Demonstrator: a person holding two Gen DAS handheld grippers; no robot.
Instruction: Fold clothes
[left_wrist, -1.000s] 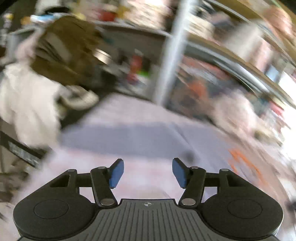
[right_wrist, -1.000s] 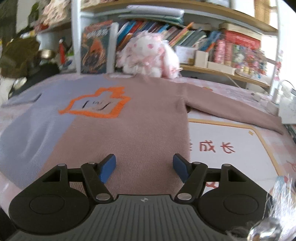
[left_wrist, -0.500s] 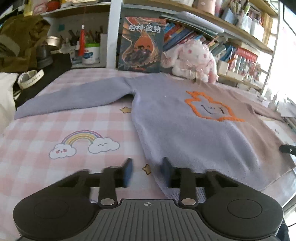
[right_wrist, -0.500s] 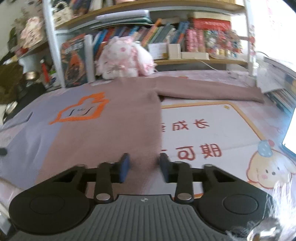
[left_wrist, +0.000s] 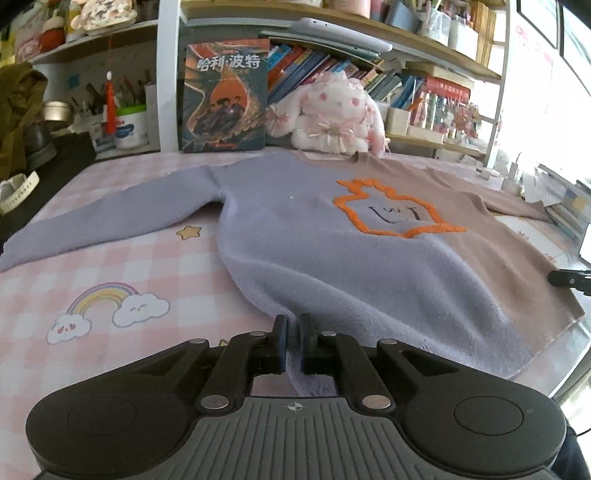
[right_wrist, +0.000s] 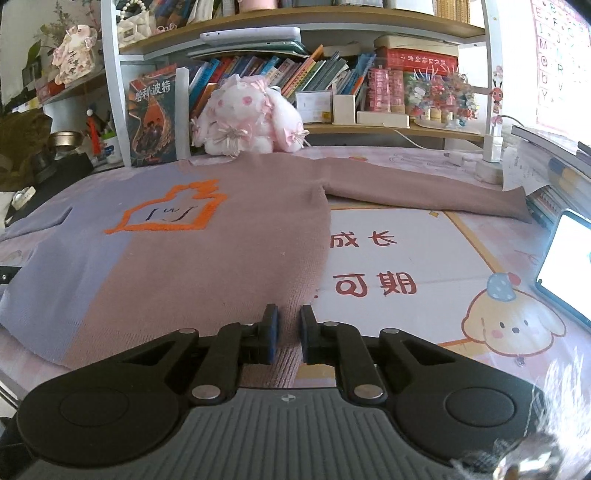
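Both tongs, left tongs (left_wrist: 291, 325) and right tongs (right_wrist: 287, 317), apparently clenched on sweater (left_wrist: 332, 258) hem; plush rabbit (left_wrist: 332, 118) at collar.

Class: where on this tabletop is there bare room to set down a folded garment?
Free: the pink checked cloth below the lilac-and-tan knitted sweater's lilac sleeve; the lettered mat below its tan sleeve. Crowded: the back edge, with the plush rabbit and books.

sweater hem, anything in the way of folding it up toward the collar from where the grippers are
Nothing visible blocks it. The left gripper and right gripper are already shut on the sweater at its near hem. The body beyond lies flat and bare up to the collar; the plush bunny sits just past the collar, off the cloth's main area.
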